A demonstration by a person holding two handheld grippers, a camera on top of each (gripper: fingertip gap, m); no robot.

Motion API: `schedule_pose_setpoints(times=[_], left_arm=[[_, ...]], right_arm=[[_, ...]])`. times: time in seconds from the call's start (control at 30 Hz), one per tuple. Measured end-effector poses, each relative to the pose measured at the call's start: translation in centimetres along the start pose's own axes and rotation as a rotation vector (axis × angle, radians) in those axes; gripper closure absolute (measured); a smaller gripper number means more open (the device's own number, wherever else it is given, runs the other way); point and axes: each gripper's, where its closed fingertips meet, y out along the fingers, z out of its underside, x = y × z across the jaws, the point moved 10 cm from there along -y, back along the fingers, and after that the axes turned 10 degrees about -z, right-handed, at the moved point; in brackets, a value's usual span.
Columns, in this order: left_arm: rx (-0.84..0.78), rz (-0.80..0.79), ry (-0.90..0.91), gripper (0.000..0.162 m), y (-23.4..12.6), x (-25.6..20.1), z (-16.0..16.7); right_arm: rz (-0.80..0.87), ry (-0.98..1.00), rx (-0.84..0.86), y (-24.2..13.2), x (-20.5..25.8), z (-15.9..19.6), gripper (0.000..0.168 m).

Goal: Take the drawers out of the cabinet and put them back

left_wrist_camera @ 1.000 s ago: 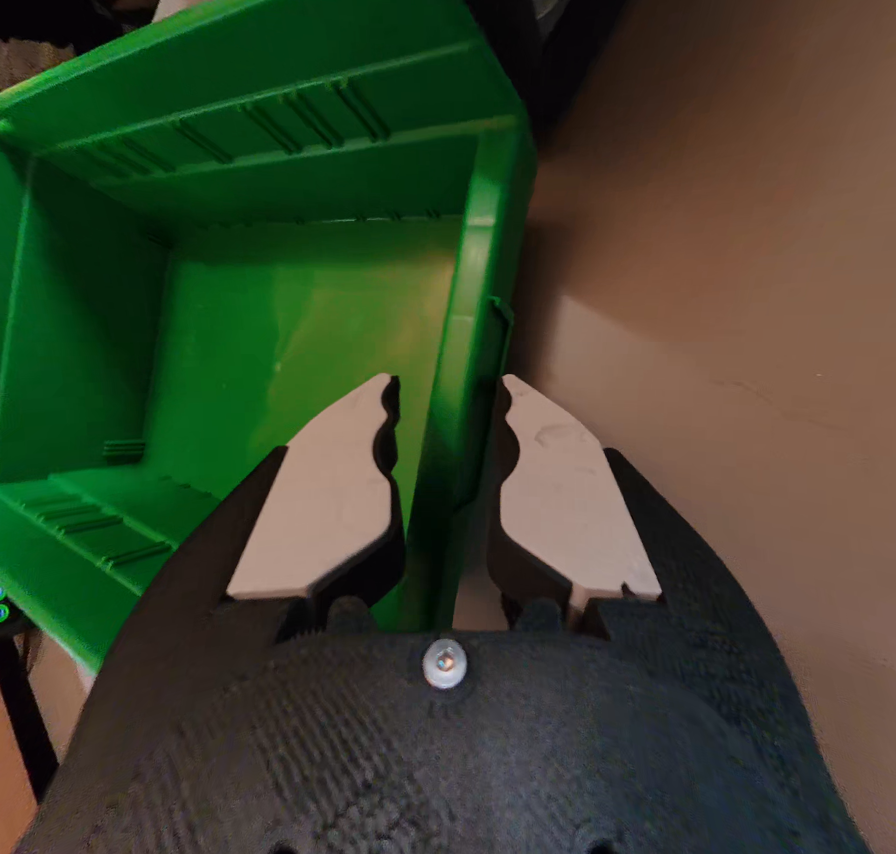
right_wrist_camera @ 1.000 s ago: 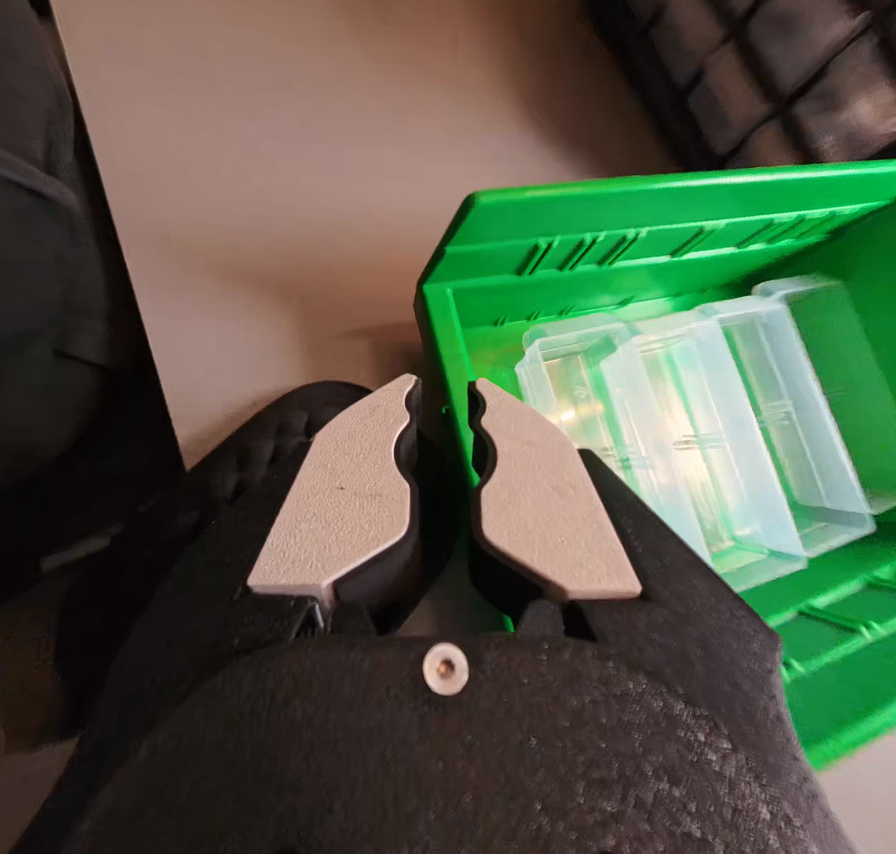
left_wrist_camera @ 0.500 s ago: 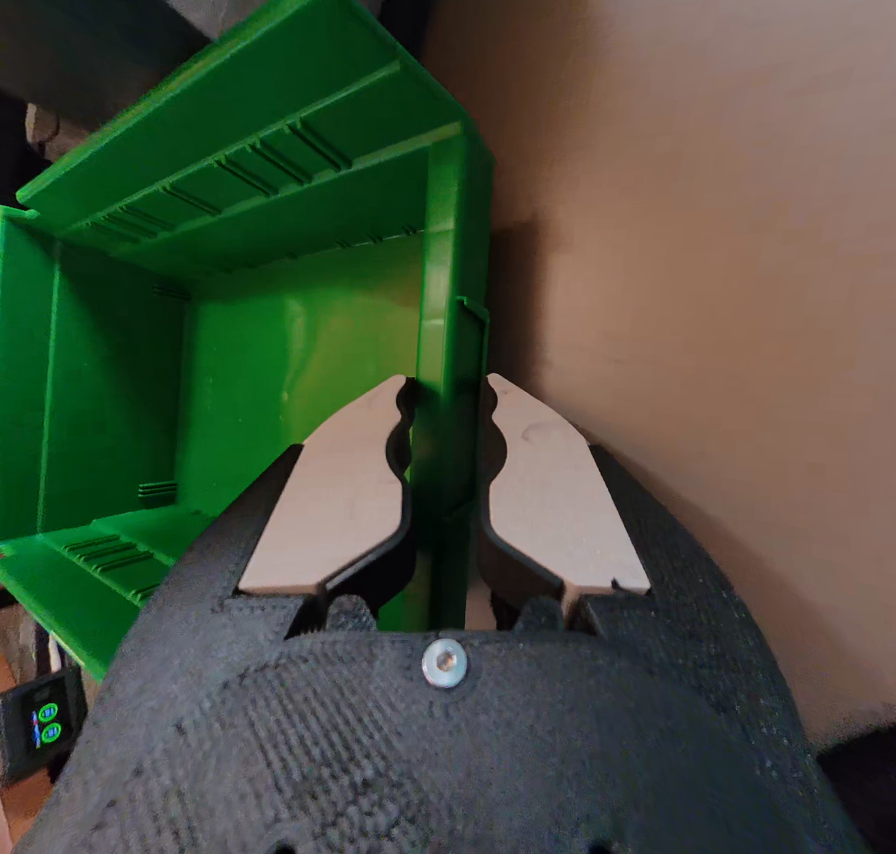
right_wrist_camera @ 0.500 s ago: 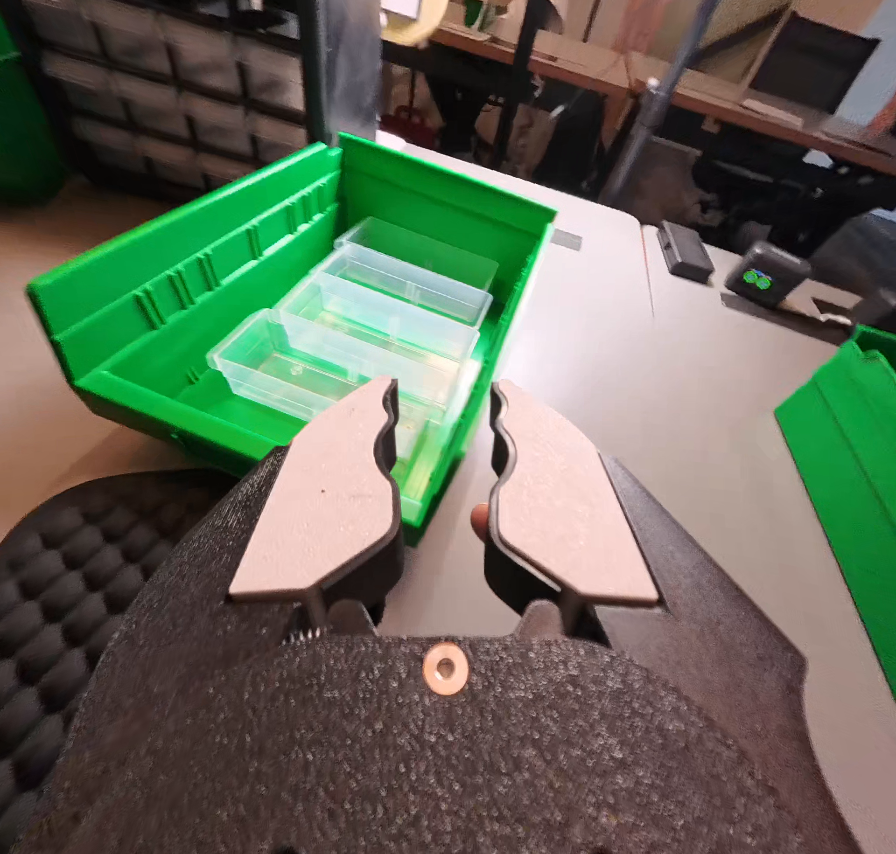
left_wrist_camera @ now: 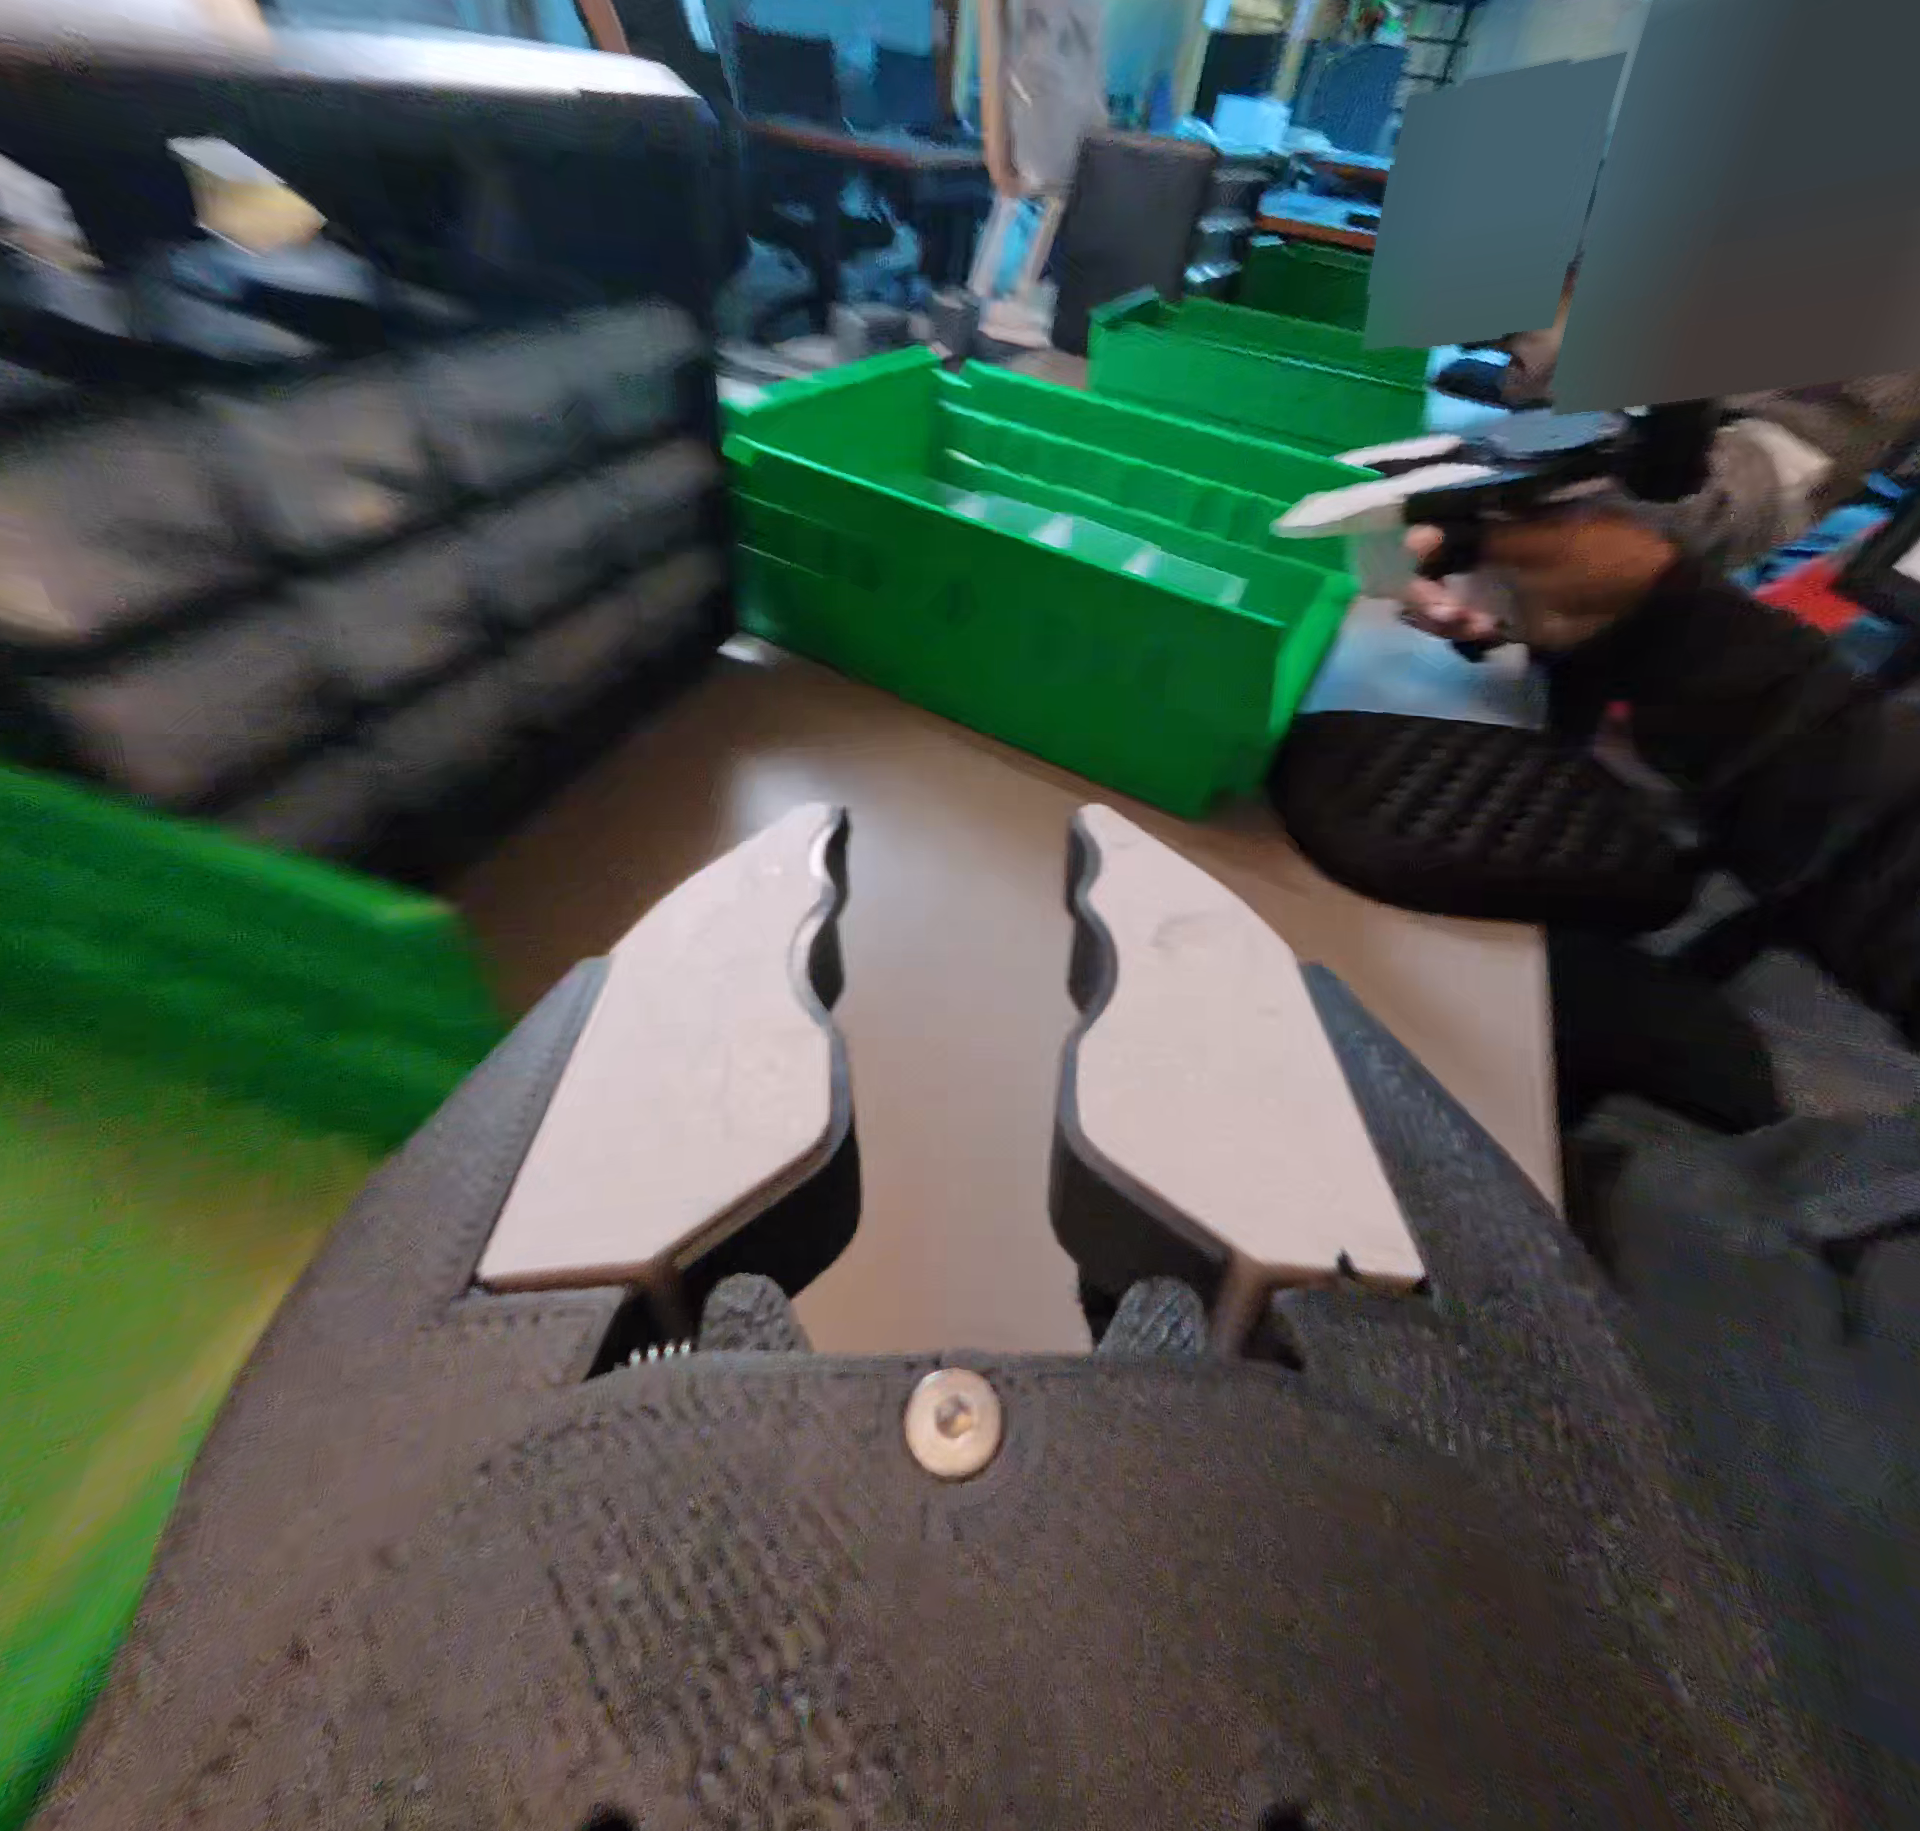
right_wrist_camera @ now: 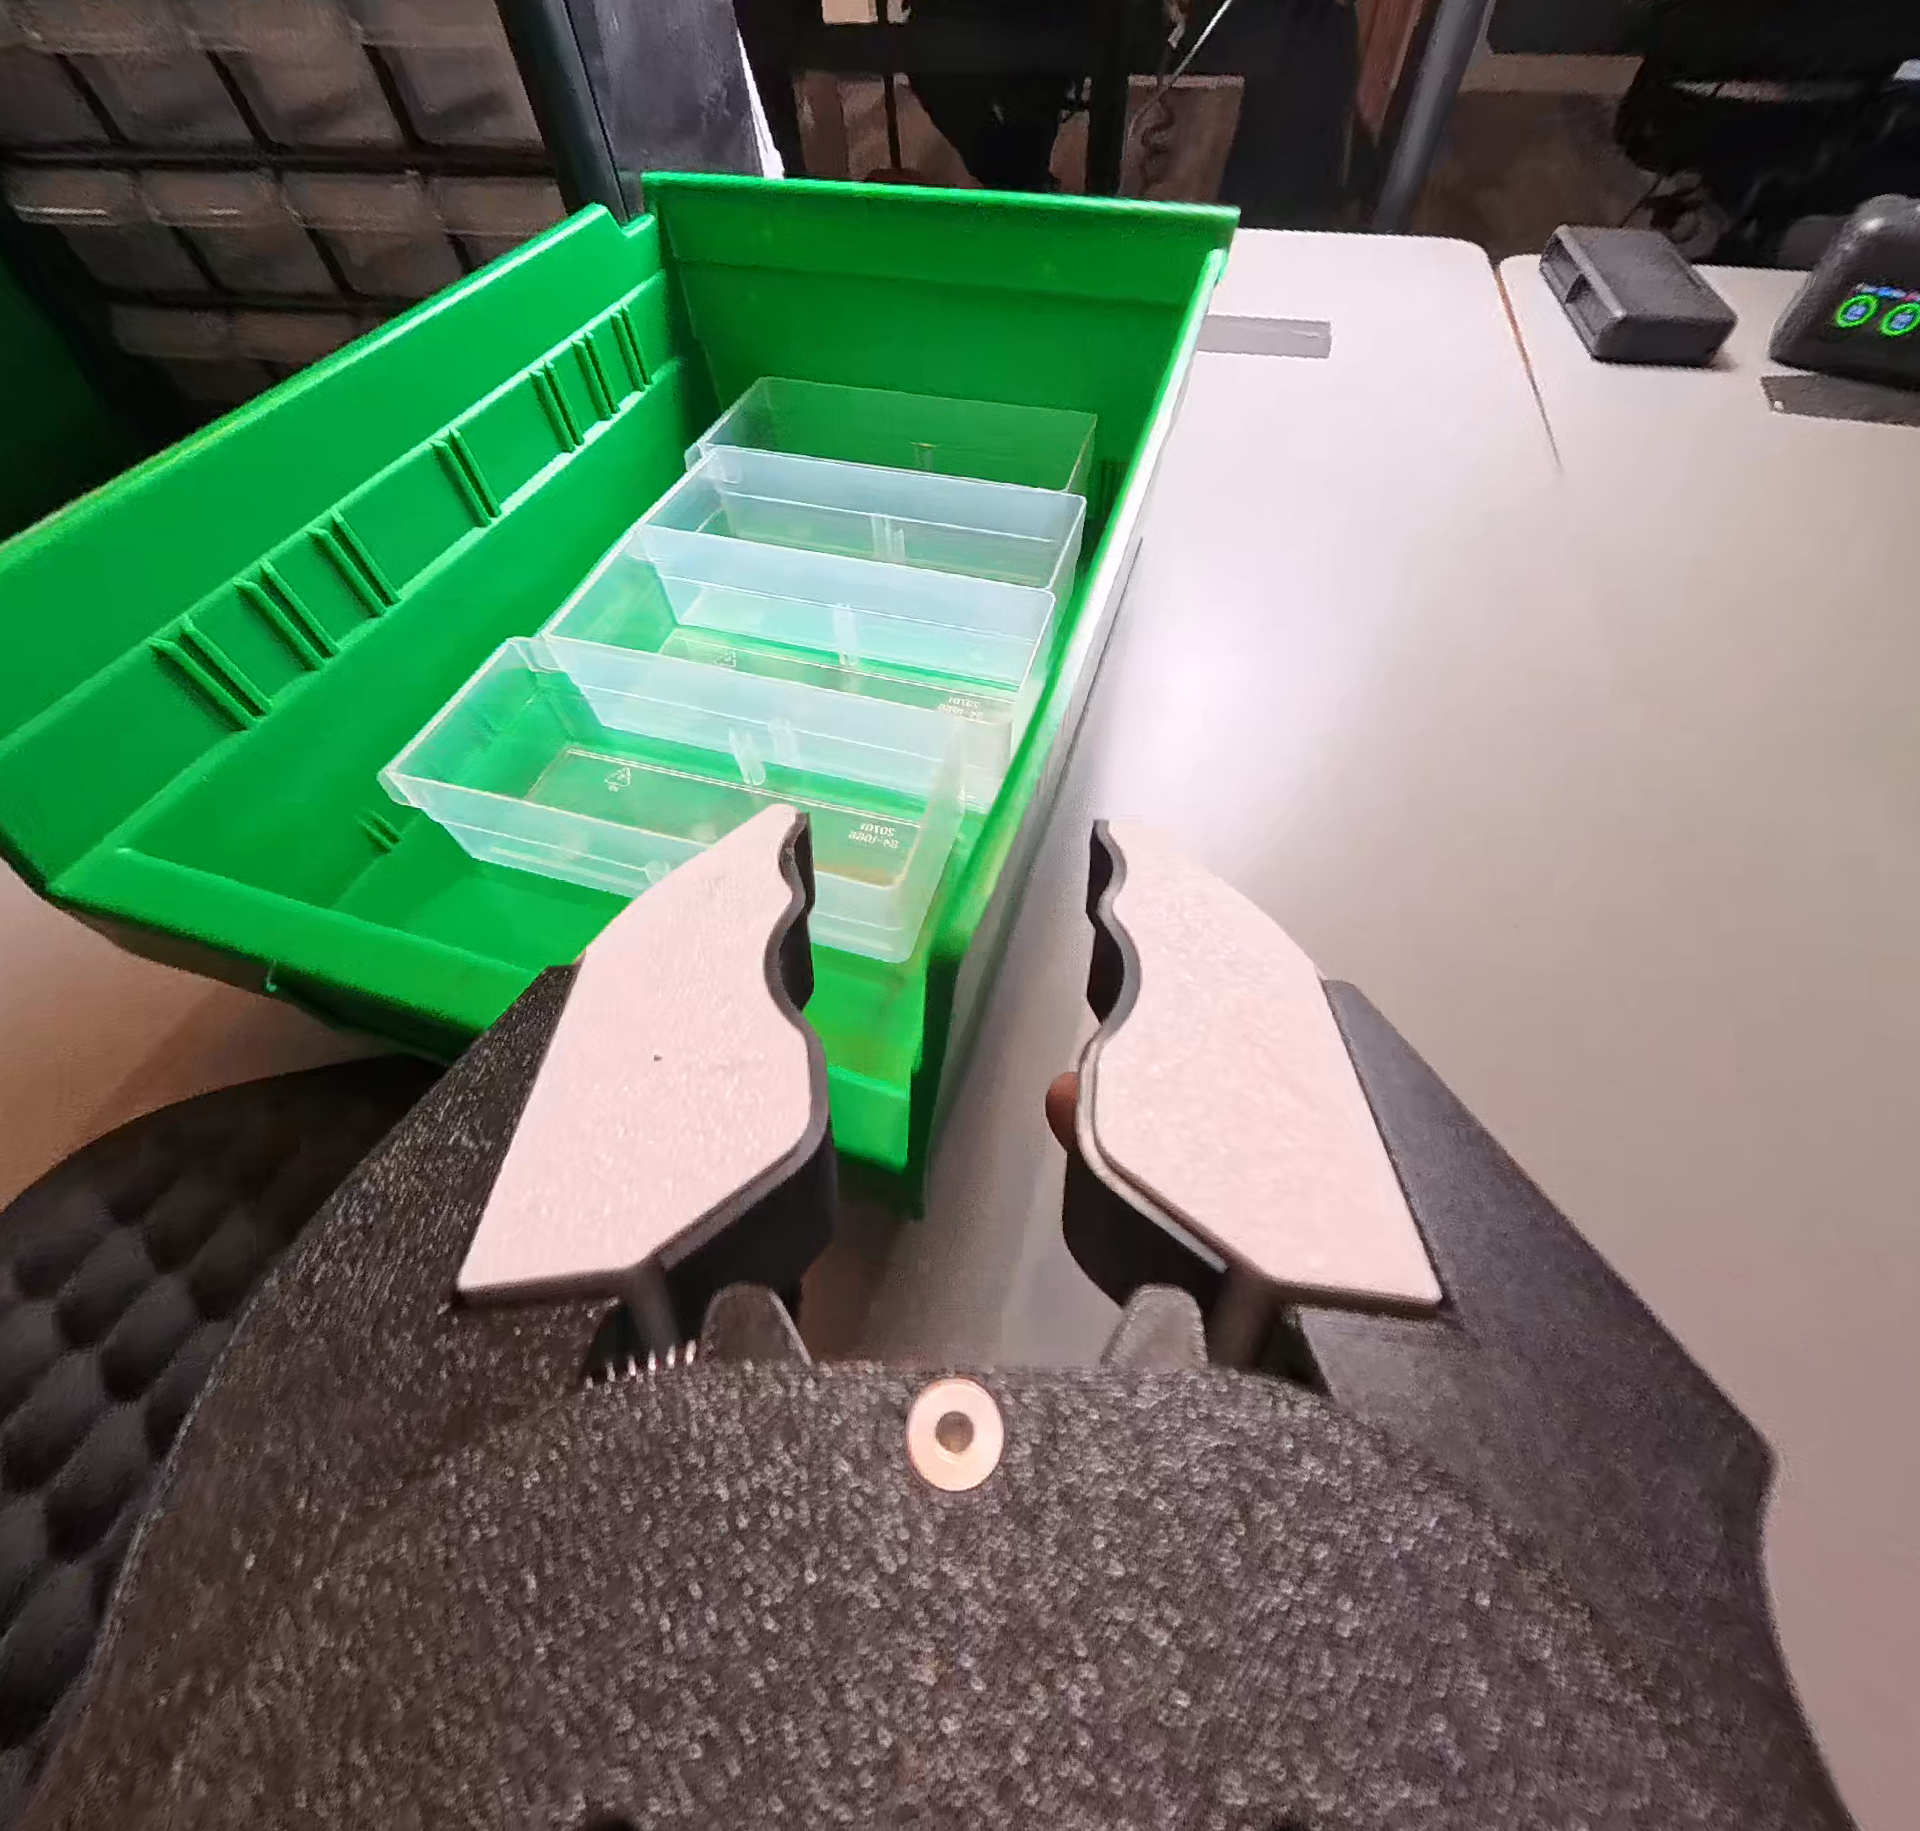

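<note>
A green bin (right_wrist_camera: 312, 701) stands on the table and holds several clear plastic drawers (right_wrist_camera: 790, 680) in a row. My right gripper (right_wrist_camera: 945, 836) is open and empty, just above the bin's near right corner. My left gripper (left_wrist_camera: 951, 825) is open and empty over bare brown table. A blurred second green bin (left_wrist_camera: 156, 1054) lies at its left. The bin with drawers also shows farther off in the left wrist view (left_wrist_camera: 1039, 618), with the right gripper (left_wrist_camera: 1361, 493) in a hand beyond it. The dark drawer cabinet (left_wrist_camera: 364, 534) stands at the left, blurred.
A black foam pad (right_wrist_camera: 94, 1366) lies near the bin's front; it also shows in the left wrist view (left_wrist_camera: 1455, 805). Two black devices (right_wrist_camera: 1631, 295) sit at the table's far right. More green bins (left_wrist_camera: 1247, 368) stand behind. A person's dark sleeve (left_wrist_camera: 1714, 721) is at the right.
My left gripper has let go of the green bin's wall, opened and swung away to face across the table. My right gripper has opened wider and drawn nearer the bin with drawers.
</note>
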Motion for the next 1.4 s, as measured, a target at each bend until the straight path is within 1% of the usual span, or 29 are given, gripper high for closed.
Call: schedule_pose_setpoints(times=[0.03, 0.1, 0.2, 0.27, 0.3, 0.33, 0.37, 0.4, 0.43, 0.53, 0.63, 0.73, 0.83, 0.93, 1.03, 1.17, 1.27, 1.4], left_arm=[[0.036, 0.037, -0.038, 0.111, 2.0, -2.4, 0.5], [0.108, 0.076, -0.064, 0.099, 6.1, -6.8, 1.5], [0.12, 0.089, -0.154, 0.091, 11.3, -11.6, 2.2], [0.123, 0.019, -0.129, 0.089, 14.0, -13.7, 2.4], [0.118, -0.033, -0.105, 0.091, 15.1, -14.3, 2.6], [0.111, -0.075, -0.102, 0.099, 16.0, -14.8, 2.7], [0.103, -0.122, -0.12, 0.108, 16.6, -15.1, 2.7], [0.097, -0.185, -0.135, 0.125, 16.8, -15.1, 2.6], [0.097, -0.234, -0.128, 0.133, 16.8, -14.8, 2.6], [0.094, -0.284, -0.043, 0.14, 16.1, -14.9, 2.1], [0.037, -0.297, 0.032, 0.142, 14.3, -15.5, -0.1], [-0.022, -0.3, 0.083, 0.142, 11.9, -15.7, -3.5], [-0.07, -0.324, 0.129, 0.142, 8.8, -15.5, -7.0], [-0.114, -0.384, 0.162, 0.142, 5.1, -14.5, -10.0], [-0.133, -0.481, 0.19, 0.142, 0.7, -12.4, -12.4], [-0.151, -0.641, 0.189, 0.143, -6.0, -8.7, -14.1], [-0.159, -0.777, 0.189, 0.143, -11.2, -6.2, -14.1], [-0.148, -0.932, 0.15, 0.144, -17.6, -3.1, -12.3]], right_arm=[[0.006, -0.007, 0.002, 0.4, 0.1, 0.0, 0.119], [0.014, -0.017, -0.001, 1.0, 0.4, -0.1, 0.124], [0.082, -0.005, -0.002, 1.2, 0.7, -0.3, 0.137], [0.135, 0.0, 0.001, 1.1, 0.8, -0.4, 0.156], [0.148, -0.016, 0.008, 1.1, 1.0, -0.4, 0.159], [0.174, -0.03, 0.016, 1.2, 1.3, -0.4, 0.161], [0.198, -0.043, 0.024, 1.2, 1.8, -0.5, 0.163], [0.234, -0.059, 0.031, 1.1, 2.1, -0.6, 0.164], [0.26, -0.071, 0.029, 0.9, 2.5, -0.7, 0.165], [0.328, -0.1, 0.008, -0.3, 4.5, -1.7, 0.166], [0.391, -0.136, -0.031, -2.4, 6.8, -3.6, 0.166], [0.399, -0.164, -0.1, -4.7, 9.1, -6.6, 0.164], [0.371, -0.201, -0.176, -6.2, 11.4, -10.2, 0.163], [0.301, -0.239, -0.236, -6.0, 13.9, -13.8, 0.163], [0.195, -0.282, -0.274, -4.1, 17.0, -17.2, 0.16], [0.001, -0.314, -0.311, 0.6, 22.2, -20.9, 0.157], [-0.142, -0.321, -0.32, 4.8, 26.6, -22.6, 0.157], [-0.31, -0.329, -0.307, 10.2, 33.2, -23.1, 0.155]])
